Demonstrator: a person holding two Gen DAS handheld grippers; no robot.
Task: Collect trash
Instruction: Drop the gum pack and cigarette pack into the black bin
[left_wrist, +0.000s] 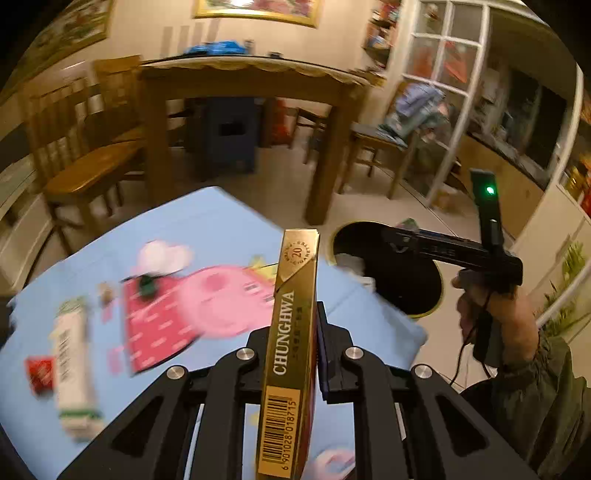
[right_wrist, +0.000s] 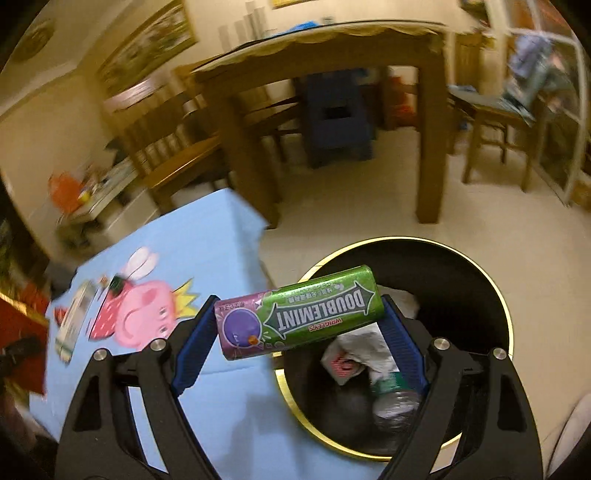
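My left gripper (left_wrist: 299, 325) is shut on a gold Chunghwa cigarette pack (left_wrist: 291, 332), held upright above the blue tablecloth (left_wrist: 207, 221). My right gripper (right_wrist: 295, 314) is shut on a green Doublemint gum tube (right_wrist: 299, 312), held crosswise at the left rim of the black, gold-rimmed trash bin (right_wrist: 491, 288). The bin holds crumpled paper and a plastic bottle (right_wrist: 391, 398). In the left wrist view the right gripper (left_wrist: 424, 245) reaches over the bin (left_wrist: 428, 291).
On the cloth lie a white-green carton (left_wrist: 72, 365), a red wrapper (left_wrist: 40, 373) and a small dark item (left_wrist: 146, 284). A wooden dining table (left_wrist: 251, 79) and chairs (left_wrist: 88, 166) stand beyond. A glass door (left_wrist: 447, 92) is at right.
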